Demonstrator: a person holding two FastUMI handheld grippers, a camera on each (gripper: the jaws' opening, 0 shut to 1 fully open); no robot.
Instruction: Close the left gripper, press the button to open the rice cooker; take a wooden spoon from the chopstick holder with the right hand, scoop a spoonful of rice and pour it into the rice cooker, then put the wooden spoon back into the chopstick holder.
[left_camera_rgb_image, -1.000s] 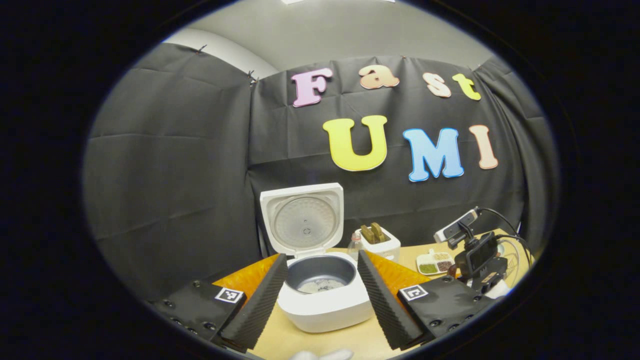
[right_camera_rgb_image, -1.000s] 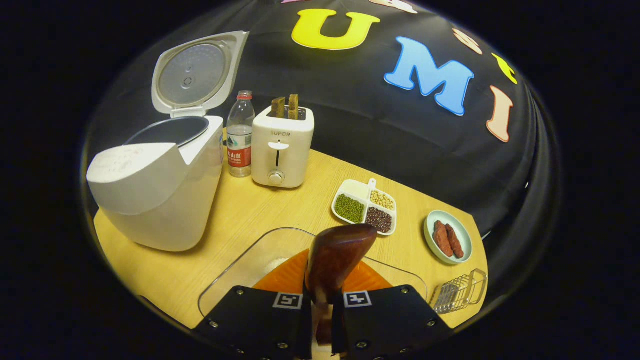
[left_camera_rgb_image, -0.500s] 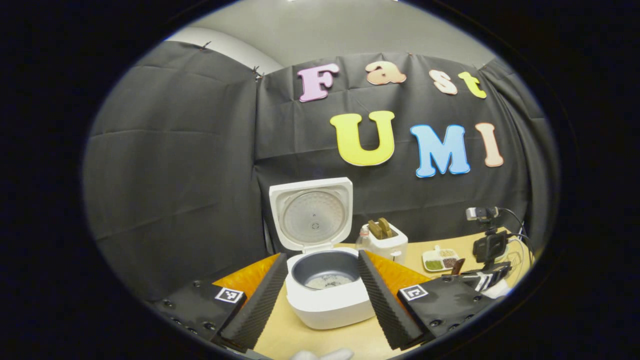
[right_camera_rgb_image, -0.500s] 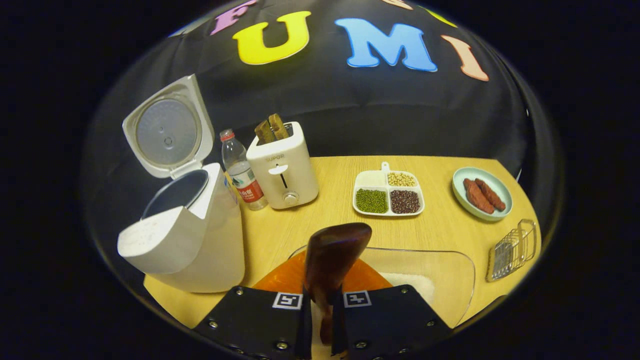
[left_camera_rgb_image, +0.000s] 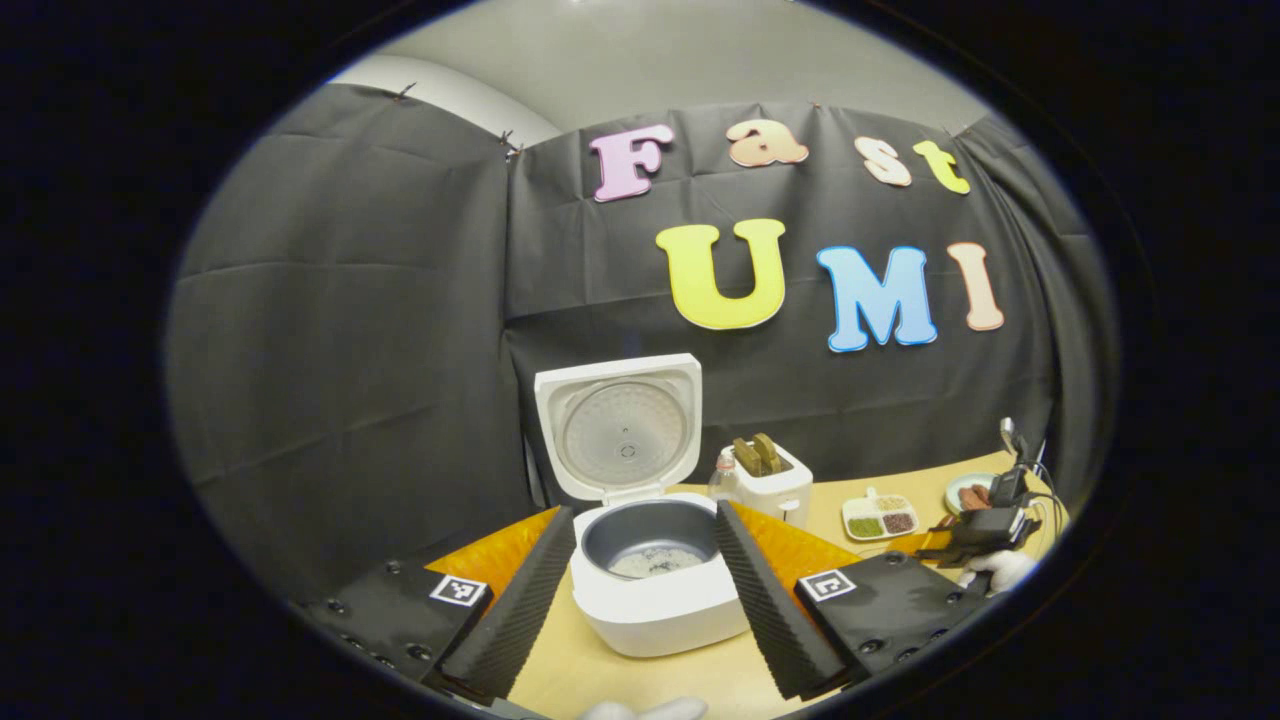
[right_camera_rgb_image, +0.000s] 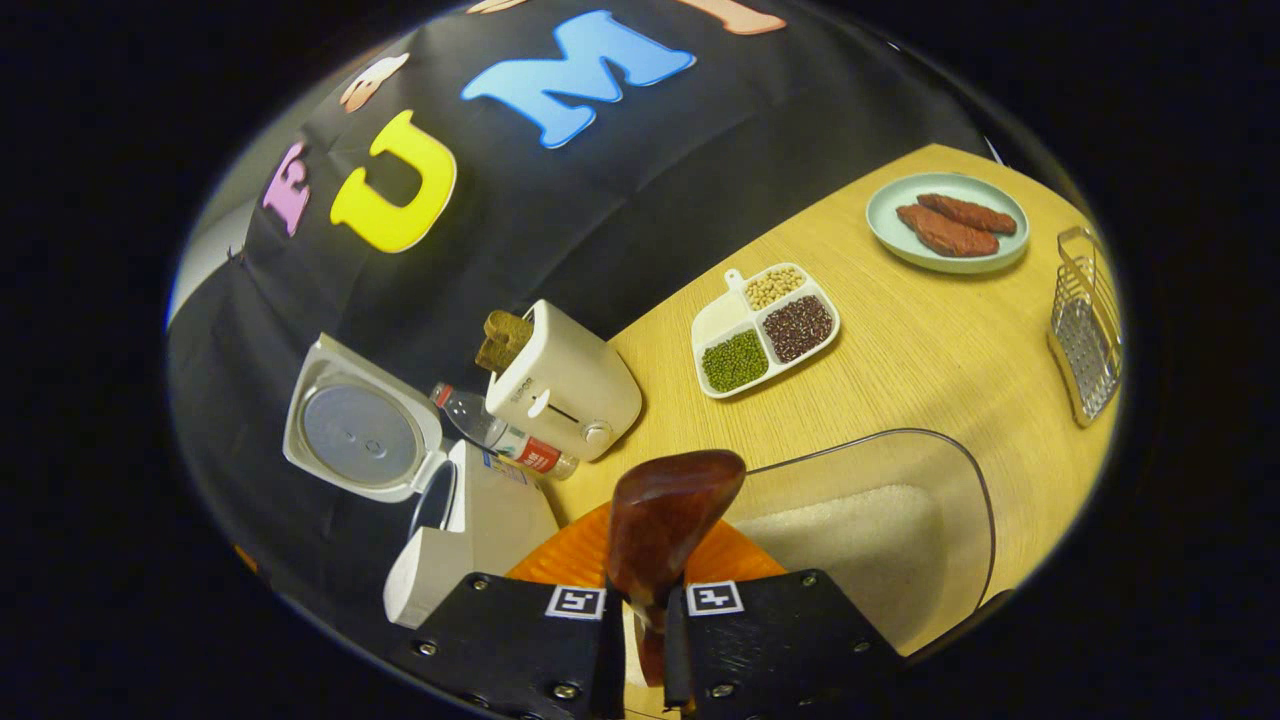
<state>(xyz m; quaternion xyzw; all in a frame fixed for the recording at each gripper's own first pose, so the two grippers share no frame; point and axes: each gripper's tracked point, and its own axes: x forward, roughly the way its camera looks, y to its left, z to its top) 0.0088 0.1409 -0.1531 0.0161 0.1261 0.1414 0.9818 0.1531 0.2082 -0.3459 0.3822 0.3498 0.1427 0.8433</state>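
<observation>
The white rice cooker (left_camera_rgb_image: 655, 610) stands with its lid (left_camera_rgb_image: 620, 430) up, and a little rice lies in the grey pot (left_camera_rgb_image: 650, 548). My left gripper (left_camera_rgb_image: 643, 515) is open, its fingers framing the cooker from short of it. My right gripper (right_camera_rgb_image: 640, 630) is shut on the handle of a dark wooden spoon (right_camera_rgb_image: 670, 505). The spoon's bowl points forward over a clear tub of white rice (right_camera_rgb_image: 880, 530). The view is rolled, so the cooker (right_camera_rgb_image: 450, 540) leans at lower left. A wire metal holder (right_camera_rgb_image: 1085, 320) lies at the right edge of the table.
A white toaster (right_camera_rgb_image: 565, 380) with bread and a water bottle (right_camera_rgb_image: 500, 440) stand beside the cooker. A divided dish of beans (right_camera_rgb_image: 765, 330) and a plate of sausages (right_camera_rgb_image: 945, 220) sit on the wooden table (right_camera_rgb_image: 900, 370). The right gripper (left_camera_rgb_image: 985, 530) and a gloved hand (left_camera_rgb_image: 995, 570) appear far right.
My right gripper has rolled with the spoon, tilting the whole scene, and now hangs more over the rice tub. In the left gripper view it has dropped lower and moved right.
</observation>
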